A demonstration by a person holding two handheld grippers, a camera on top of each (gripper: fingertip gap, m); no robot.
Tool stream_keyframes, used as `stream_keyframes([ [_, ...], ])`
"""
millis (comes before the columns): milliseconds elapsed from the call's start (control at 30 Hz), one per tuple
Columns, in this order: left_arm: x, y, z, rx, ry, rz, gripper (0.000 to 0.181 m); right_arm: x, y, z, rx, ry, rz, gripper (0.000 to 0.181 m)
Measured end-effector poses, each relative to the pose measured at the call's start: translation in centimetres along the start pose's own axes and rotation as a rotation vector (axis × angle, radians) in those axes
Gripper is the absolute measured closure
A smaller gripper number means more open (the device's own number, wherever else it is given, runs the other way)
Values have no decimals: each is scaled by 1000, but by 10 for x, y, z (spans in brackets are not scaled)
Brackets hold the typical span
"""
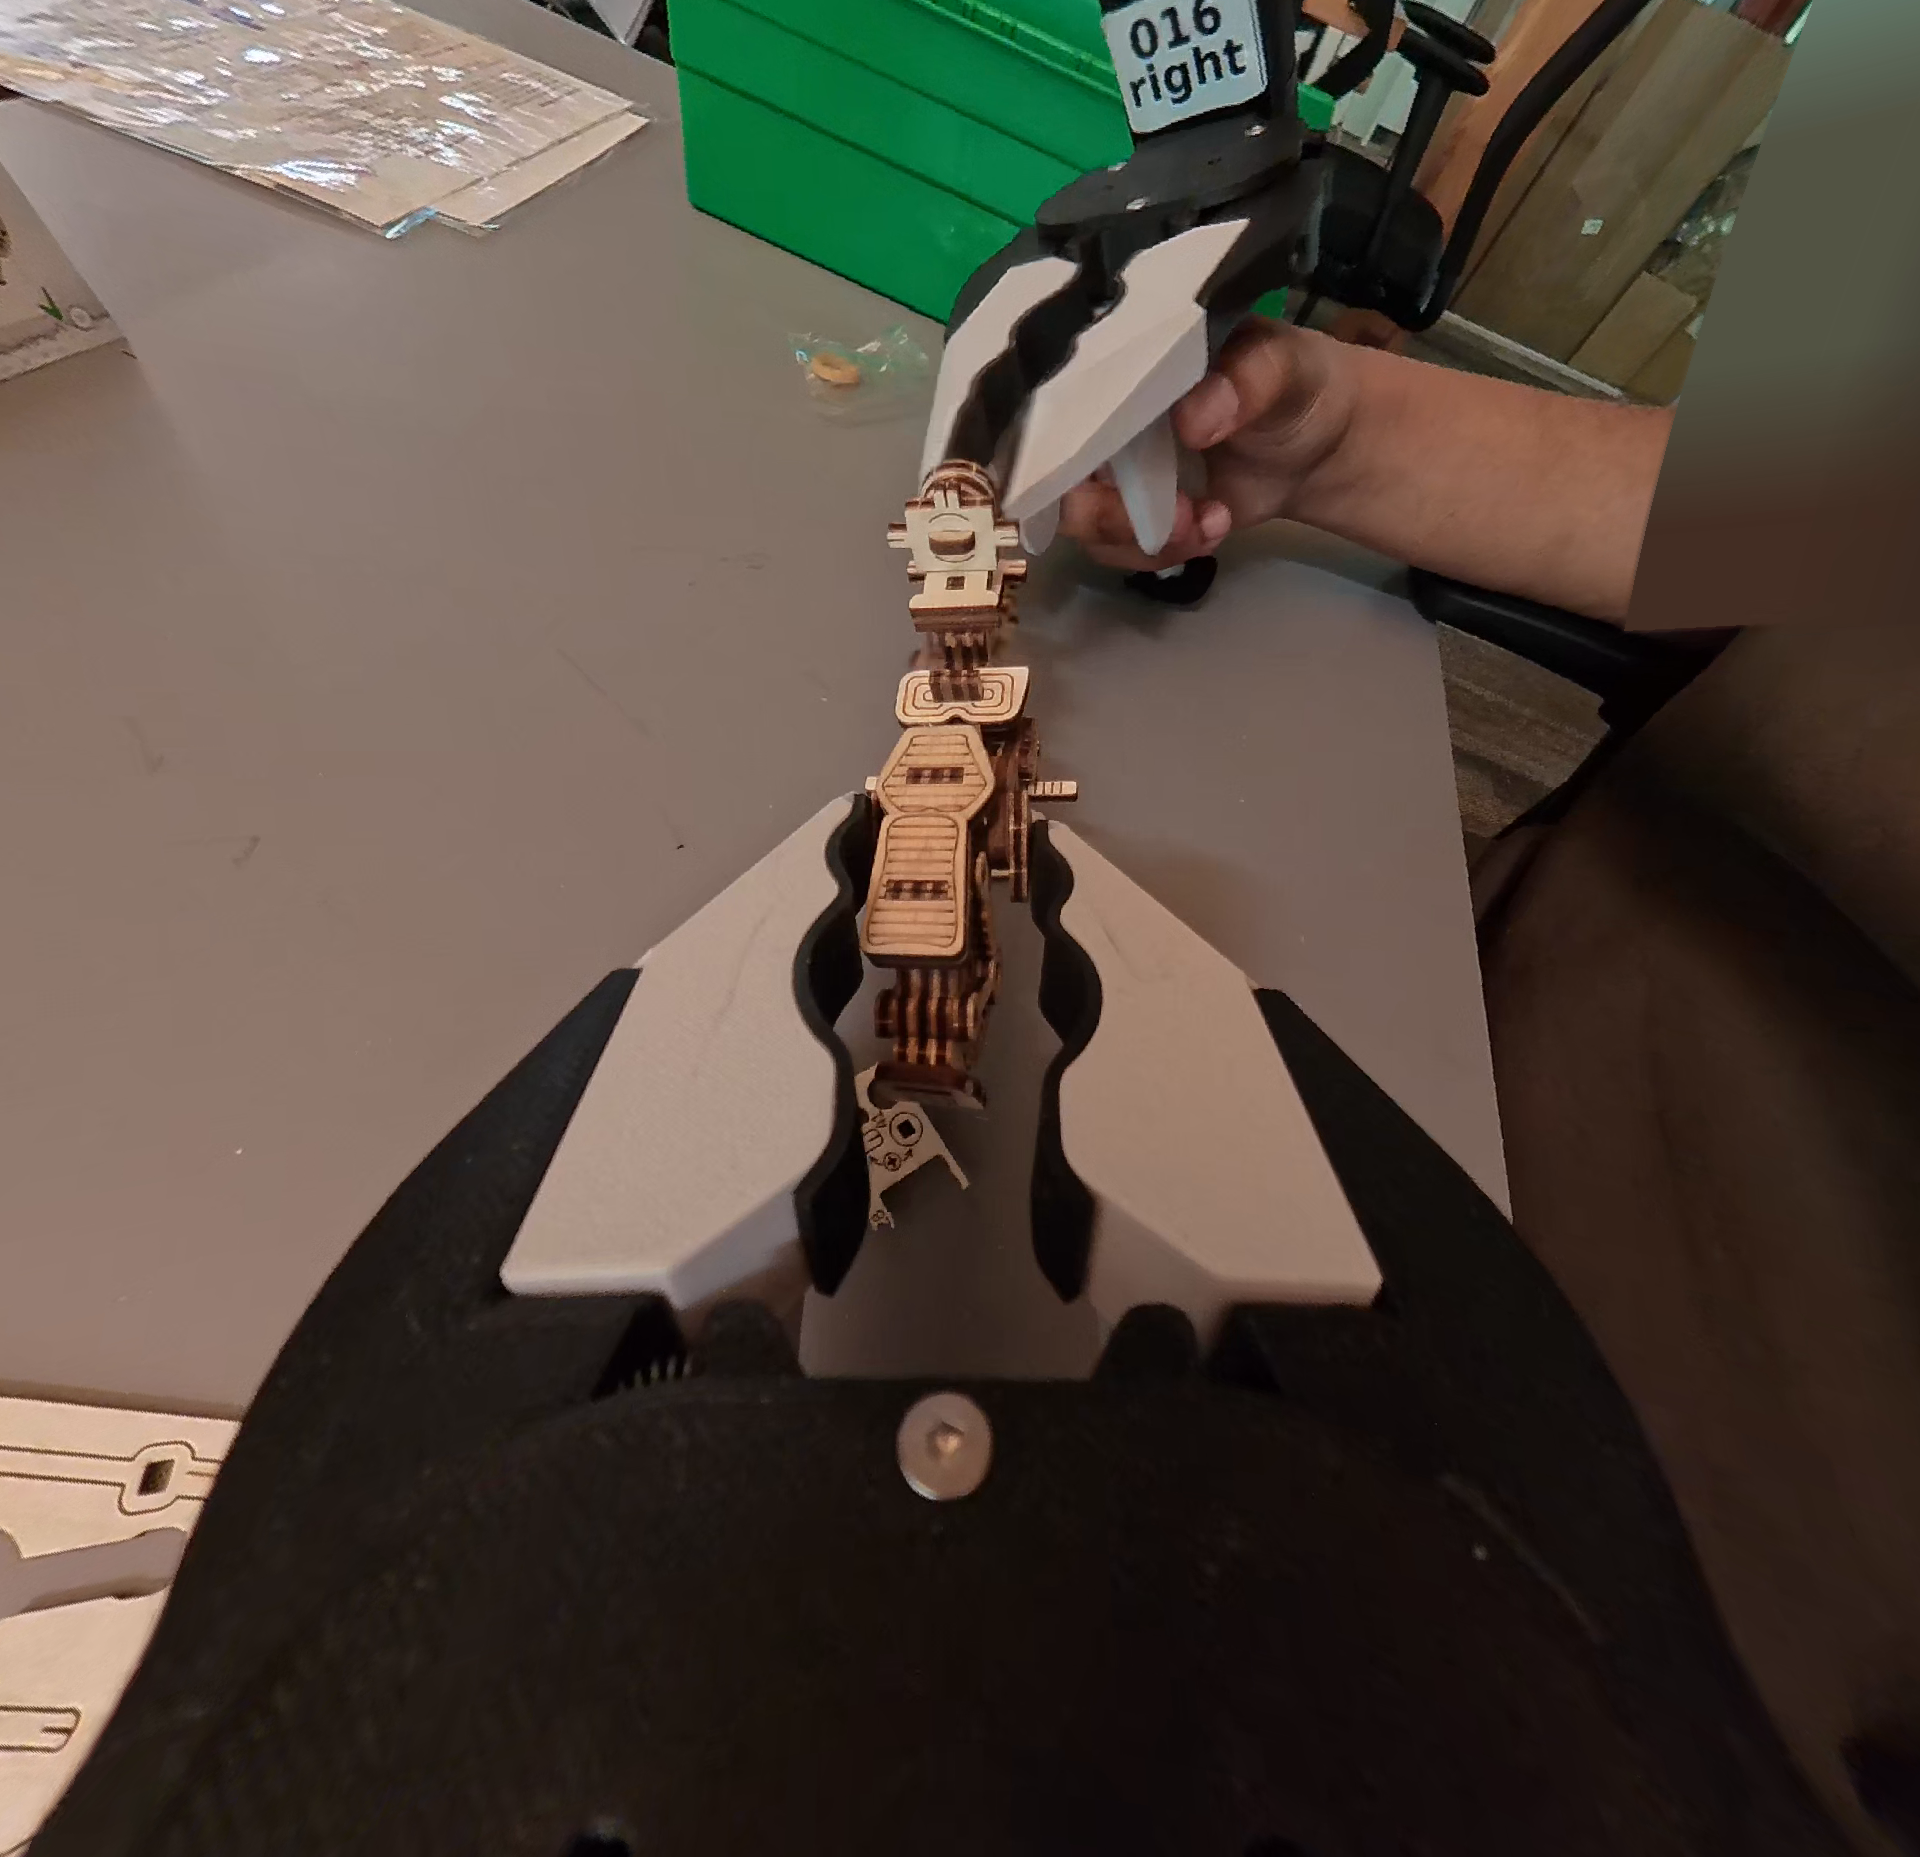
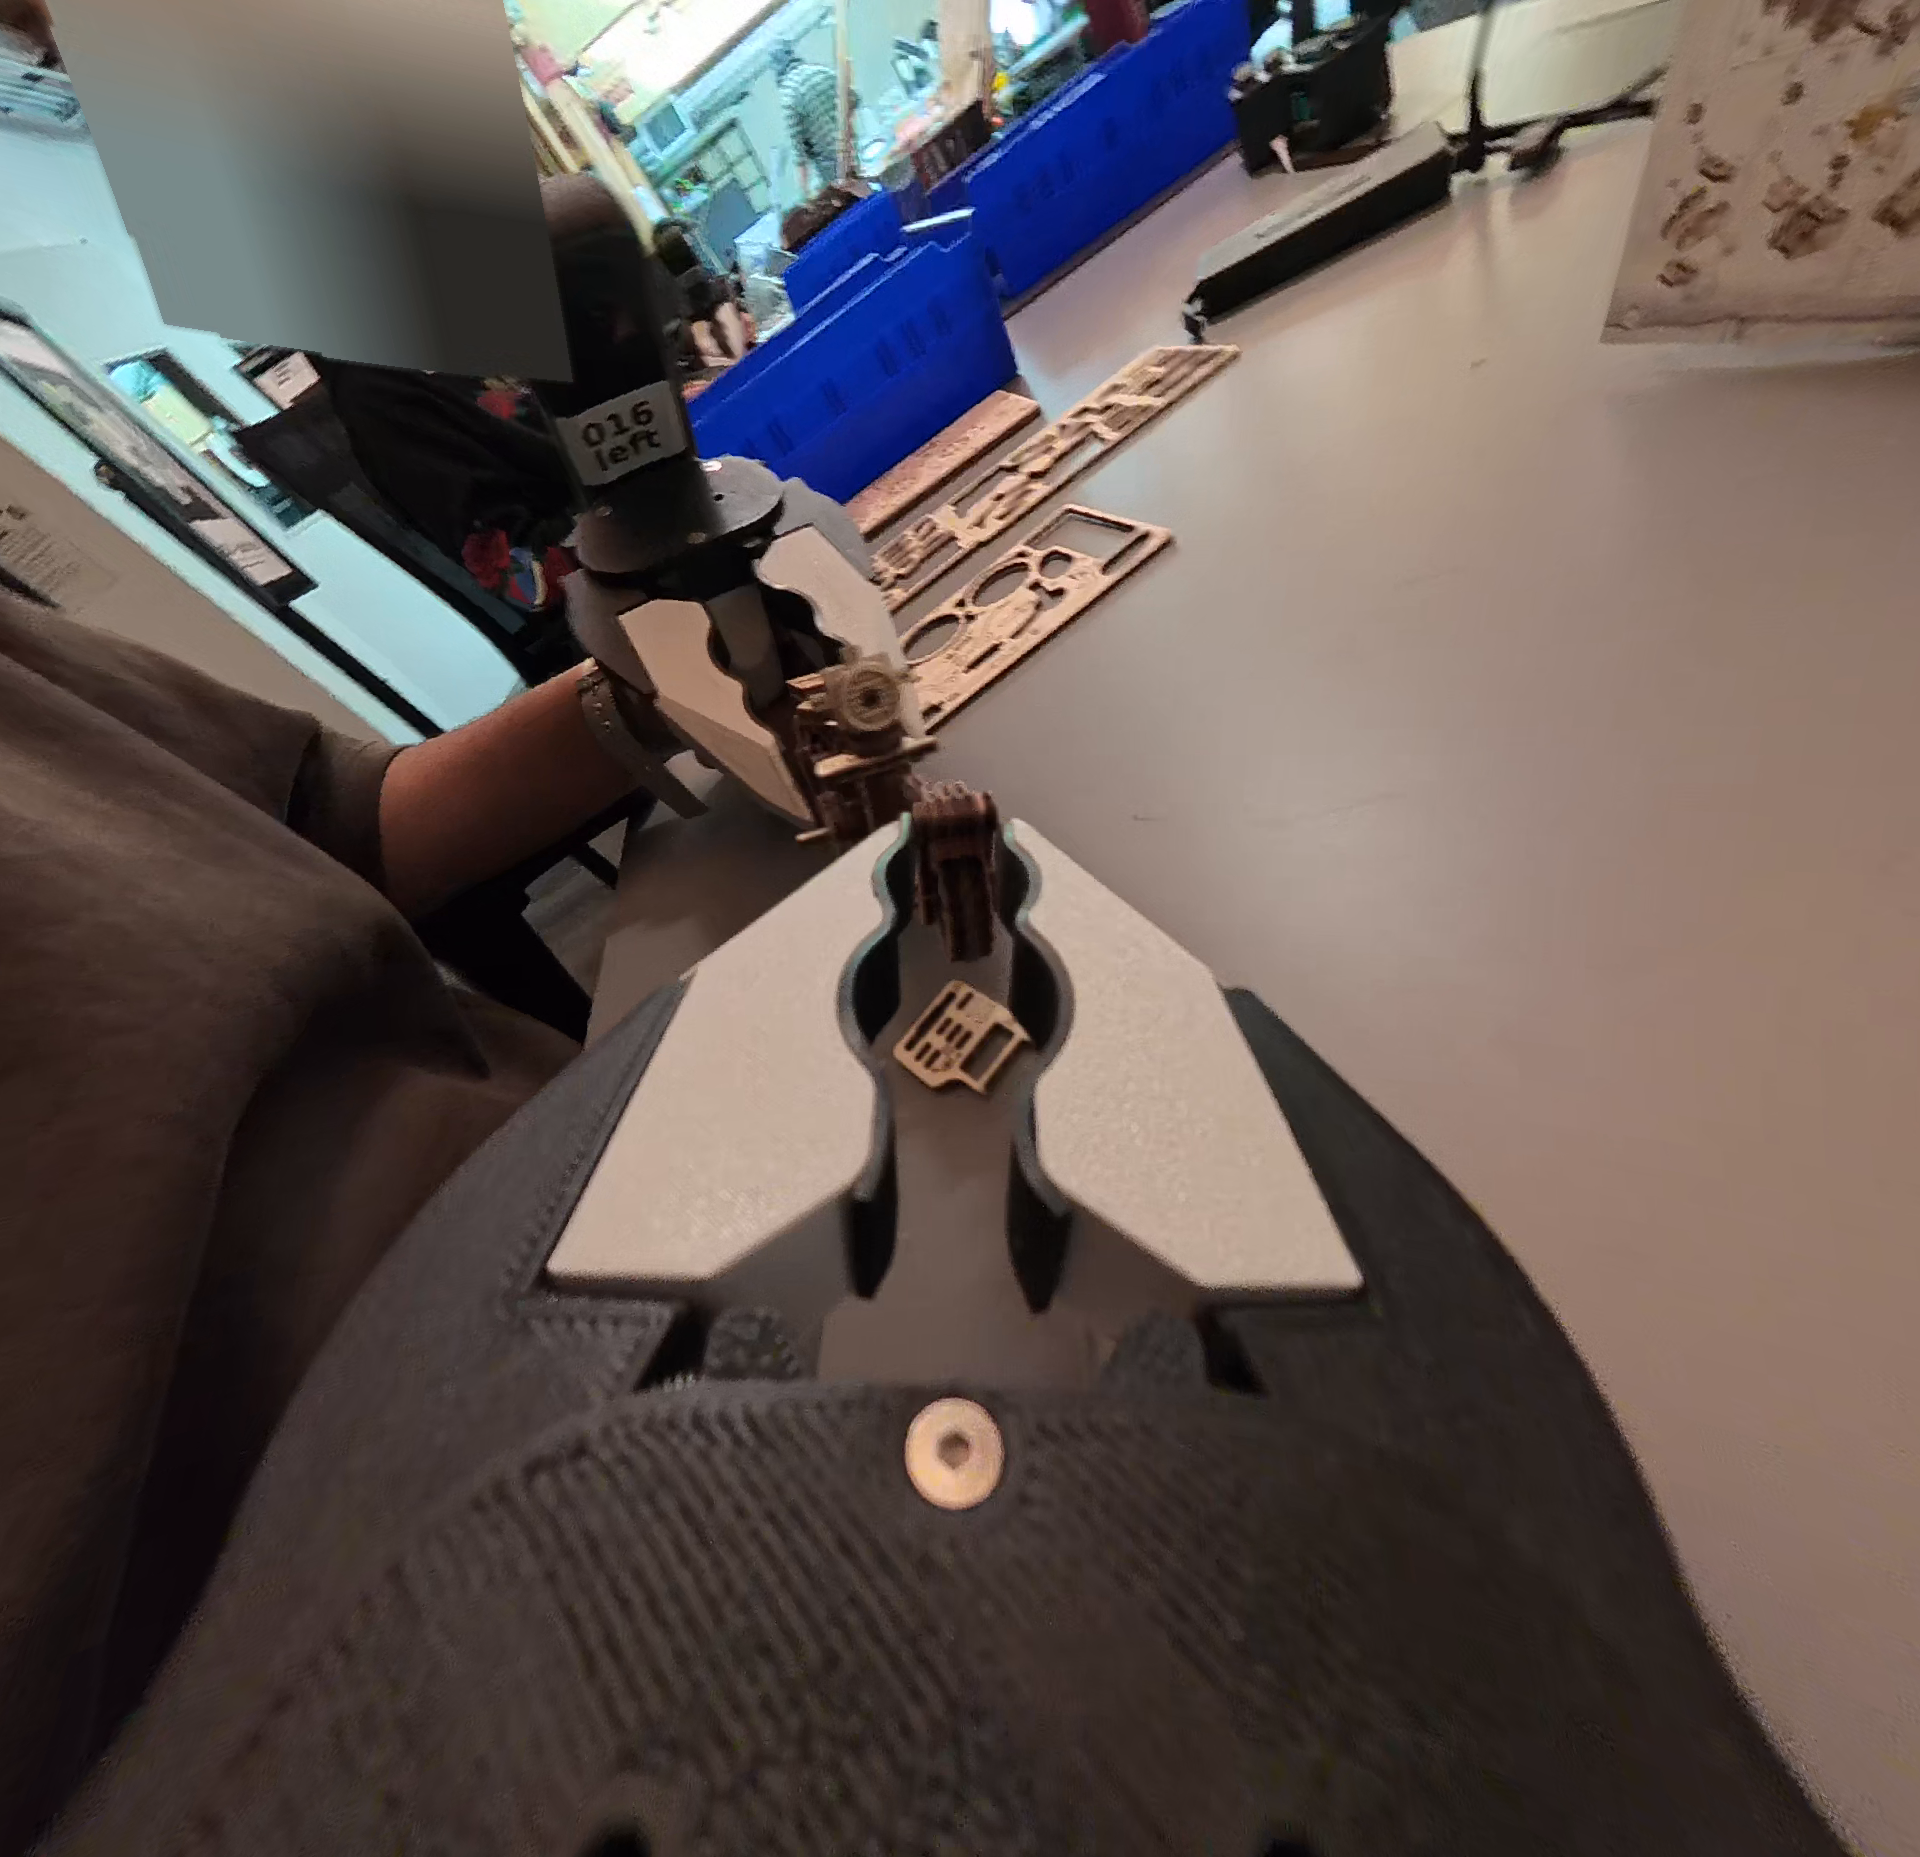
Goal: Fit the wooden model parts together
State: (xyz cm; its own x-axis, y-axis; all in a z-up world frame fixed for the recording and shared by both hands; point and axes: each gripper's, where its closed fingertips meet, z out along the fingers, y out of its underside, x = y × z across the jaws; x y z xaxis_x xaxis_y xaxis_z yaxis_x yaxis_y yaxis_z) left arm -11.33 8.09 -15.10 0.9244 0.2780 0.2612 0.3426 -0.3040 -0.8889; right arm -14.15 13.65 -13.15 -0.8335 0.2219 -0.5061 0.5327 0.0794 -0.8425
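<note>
Over the grey tabletop [image 1: 416, 664], left claw [image 1: 951, 820] clamps the near end of the long wooden model [image 1: 935, 872], and right claw [image 1: 982, 488] pinches its far tip, so it hangs between them. Far back sits a green bin [image 1: 883, 114]; below the model, a small loose wooden piece [image 2: 961, 1051] lies flat.

A pale wooden model [image 1: 940, 851] with dark laser-etched stripes sits above a grey worktop [image 1: 416, 664]. Behind it stands a bright green bin [image 1: 862, 114]. Elsewhere, blue bins [image 2: 883, 353].

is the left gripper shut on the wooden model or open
Cannot tell. The wooden model sits between the left gripper fingers, with gaps showing beside it; contact at the tips is unclear.
</note>
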Motion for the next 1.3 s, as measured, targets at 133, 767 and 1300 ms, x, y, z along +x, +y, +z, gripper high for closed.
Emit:
stream_keyframes([
  [133,-2,0,0,0,-8,-9,153,28,15,-2,-78,118,147,169],
  [767,-4,-1,-1,5,-11,-27,153,59,25,-14,-70,261,381,161],
  [1300,-31,2,-6,-16,-134,-169,153,41,-30,-67,223,414,107,161],
])
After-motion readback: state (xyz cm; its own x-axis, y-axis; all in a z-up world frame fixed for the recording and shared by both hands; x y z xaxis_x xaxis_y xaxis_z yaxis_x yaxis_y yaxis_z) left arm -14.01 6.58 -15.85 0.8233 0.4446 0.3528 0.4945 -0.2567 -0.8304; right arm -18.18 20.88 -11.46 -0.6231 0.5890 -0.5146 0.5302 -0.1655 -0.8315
